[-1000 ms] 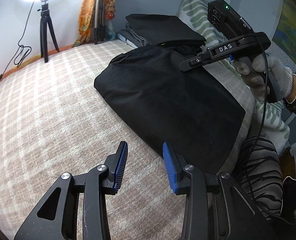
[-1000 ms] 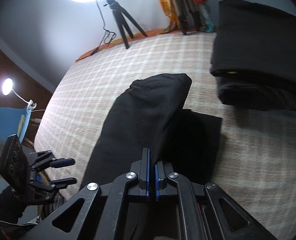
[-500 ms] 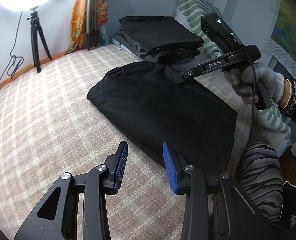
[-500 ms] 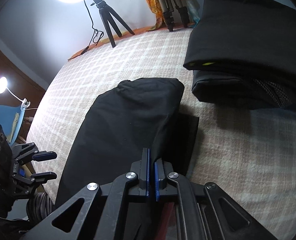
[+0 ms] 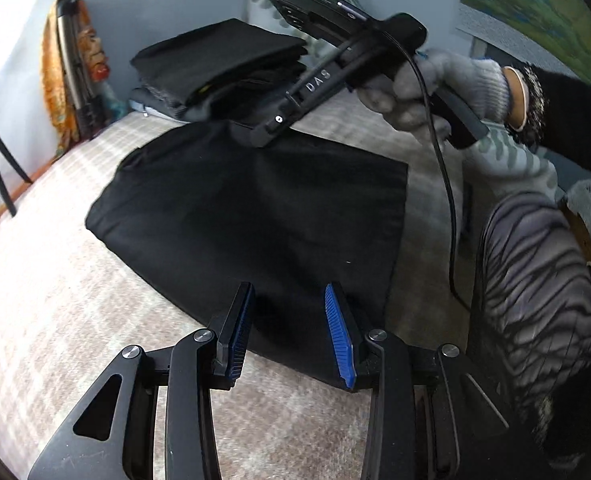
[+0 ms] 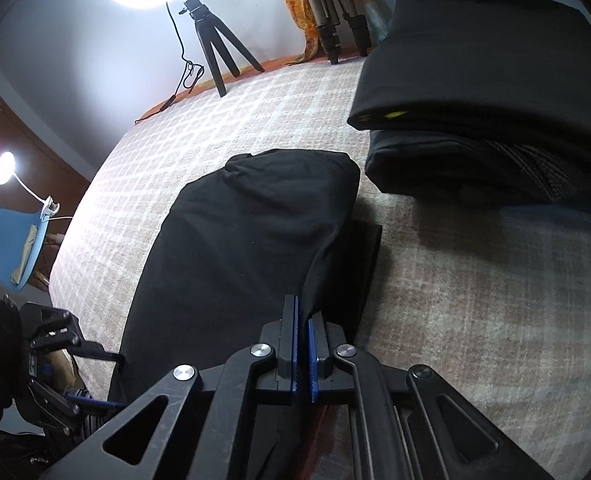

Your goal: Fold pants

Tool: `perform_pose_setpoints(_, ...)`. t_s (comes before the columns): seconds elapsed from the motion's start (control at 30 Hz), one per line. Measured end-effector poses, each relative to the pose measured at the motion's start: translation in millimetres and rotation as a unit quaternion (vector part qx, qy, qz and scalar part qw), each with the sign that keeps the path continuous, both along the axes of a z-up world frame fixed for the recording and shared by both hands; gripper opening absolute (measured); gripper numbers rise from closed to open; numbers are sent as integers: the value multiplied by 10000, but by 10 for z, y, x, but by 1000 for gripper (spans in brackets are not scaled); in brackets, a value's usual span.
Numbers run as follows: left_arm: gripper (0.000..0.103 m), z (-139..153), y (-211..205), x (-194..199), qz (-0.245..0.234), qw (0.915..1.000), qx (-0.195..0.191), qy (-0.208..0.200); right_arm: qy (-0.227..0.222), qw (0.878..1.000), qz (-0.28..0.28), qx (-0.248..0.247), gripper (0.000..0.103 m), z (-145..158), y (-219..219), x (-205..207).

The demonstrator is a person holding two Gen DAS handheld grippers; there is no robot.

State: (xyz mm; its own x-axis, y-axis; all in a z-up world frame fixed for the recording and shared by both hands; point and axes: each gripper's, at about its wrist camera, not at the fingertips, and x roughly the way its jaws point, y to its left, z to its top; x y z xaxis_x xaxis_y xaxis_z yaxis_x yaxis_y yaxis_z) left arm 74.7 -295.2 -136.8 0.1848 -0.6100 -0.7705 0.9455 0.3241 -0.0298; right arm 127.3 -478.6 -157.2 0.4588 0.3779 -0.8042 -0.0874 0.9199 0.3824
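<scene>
Black pants (image 5: 255, 216) lie partly folded on the checked beige bed. My left gripper (image 5: 289, 320) is open, its blue pads straddling the near edge of the pants. My right gripper (image 6: 302, 320) is shut on the pants' top layer (image 6: 255, 240) and holds that edge lifted above a lower layer (image 6: 365, 256). In the left wrist view the right gripper's fingers (image 5: 267, 132) pinch the far edge of the pants. In the right wrist view the left gripper (image 6: 95, 376) sits at the lower left by the pants' end.
A stack of folded dark clothes (image 6: 495, 120) (image 5: 219, 68) lies on the bed just beyond the pants. A ring light on a tripod (image 6: 211, 40) and another tripod (image 6: 335, 20) stand by the wall. My striped knee (image 5: 535, 280) is at the bed's edge.
My left gripper has moved forward to the pants' near edge, which now lies between its open pads. My right gripper has carried the held layer towards the clothes stack.
</scene>
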Motion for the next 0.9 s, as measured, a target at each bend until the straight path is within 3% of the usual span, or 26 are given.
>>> perform_pose_setpoints(0.37,35,-13,-4,-64,-56,9999,117,-113,72,9992,-352,175,3,-183,-101,-105)
perform_pose_setpoints(0.47,40,83,55,-18,113,9999,14,-21,41,9981,-416,451,12,-116,-190,-139)
perform_pose_setpoints(0.57,43,158,139,91,371,9990,-198,151,-44,9966,-491,663,42,-71,-293,-194)
perform_pose_setpoints(0.7,46,169,250,350,972,9925,-354,651,-49,9939,-543,960,48,-89,-388,-243)
perform_pose_setpoints(0.9,47,69,448,765,1756,9682,-659,1654,89,9859,-570,1572,62,-267,-491,-199)
